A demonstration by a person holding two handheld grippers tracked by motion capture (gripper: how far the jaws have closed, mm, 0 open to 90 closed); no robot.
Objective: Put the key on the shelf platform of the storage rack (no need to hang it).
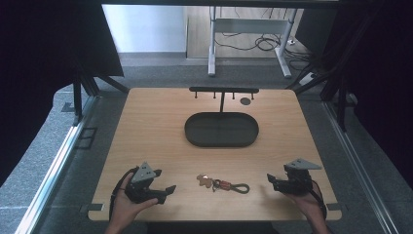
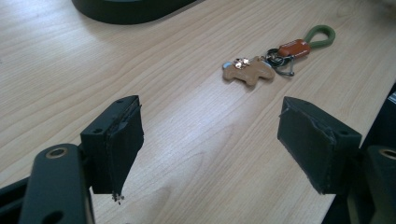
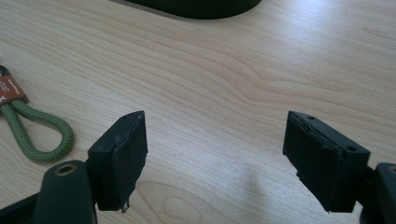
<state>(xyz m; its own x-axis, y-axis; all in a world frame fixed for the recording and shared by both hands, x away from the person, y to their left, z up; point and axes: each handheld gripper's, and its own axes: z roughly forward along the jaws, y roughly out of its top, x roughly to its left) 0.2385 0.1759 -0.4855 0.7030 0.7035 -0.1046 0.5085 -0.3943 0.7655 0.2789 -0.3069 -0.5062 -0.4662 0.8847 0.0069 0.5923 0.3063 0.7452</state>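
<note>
A person rests both hands at the near edge of a pale wooden tabletop [image 1: 146, 126]. The left claw [image 1: 168, 189], at seven o'clock, and the right claw [image 1: 271, 179], at five o'clock, are both wide open and hold nothing. Between them, at six o'clock, lies a keyring with a tan animal-shaped leather tag, orange clip and green cord loop [image 1: 223, 185], within easy reach of either. A dark oval tray [image 1: 221, 141] waits at the centre, likely its destination, with a black hook rack [image 1: 224, 90] at twelve o'clock behind it.
</note>
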